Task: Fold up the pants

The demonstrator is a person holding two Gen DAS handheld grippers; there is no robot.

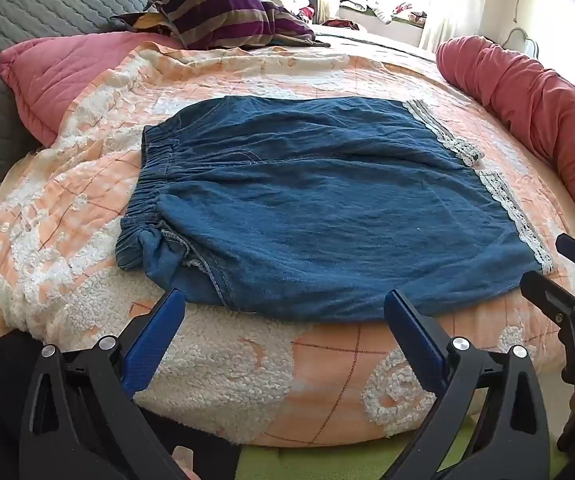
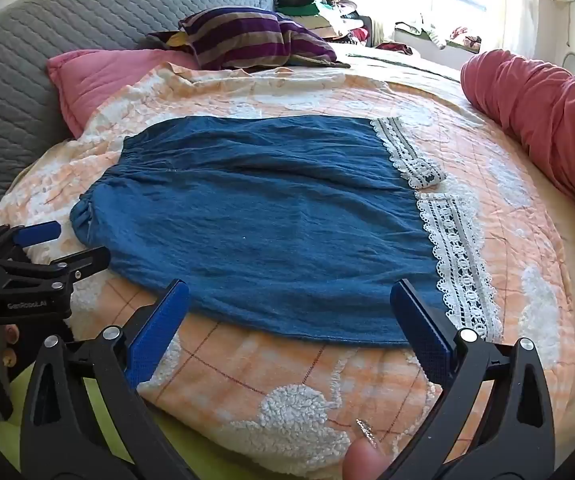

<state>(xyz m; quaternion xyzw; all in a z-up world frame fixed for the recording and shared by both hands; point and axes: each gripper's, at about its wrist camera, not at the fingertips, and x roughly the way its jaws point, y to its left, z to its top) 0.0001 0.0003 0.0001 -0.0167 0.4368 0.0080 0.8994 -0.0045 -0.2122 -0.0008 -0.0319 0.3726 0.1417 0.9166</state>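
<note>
Blue denim pants (image 1: 327, 204) lie flat on the bed, folded to a short wide shape, elastic waistband on the left and white lace hems (image 1: 507, 204) on the right. They also show in the right wrist view (image 2: 271, 220), with the lace (image 2: 451, 240) at the right. My left gripper (image 1: 285, 300) is open and empty, just in front of the near edge of the pants, at its left part. My right gripper (image 2: 289, 290) is open and empty, over the near edge toward the lace end. Each gripper shows in the other's view: the right (image 1: 567, 280), the left (image 2: 67, 244).
The bed has an orange and white quilt (image 1: 227, 368). A pink pillow (image 1: 55, 76) and a striped cushion (image 1: 223, 16) lie at the back left, a red bolster (image 1: 527, 92) along the right edge. A grey quilted headboard (image 2: 47, 24) stands behind. Green floor shows below the bed edge.
</note>
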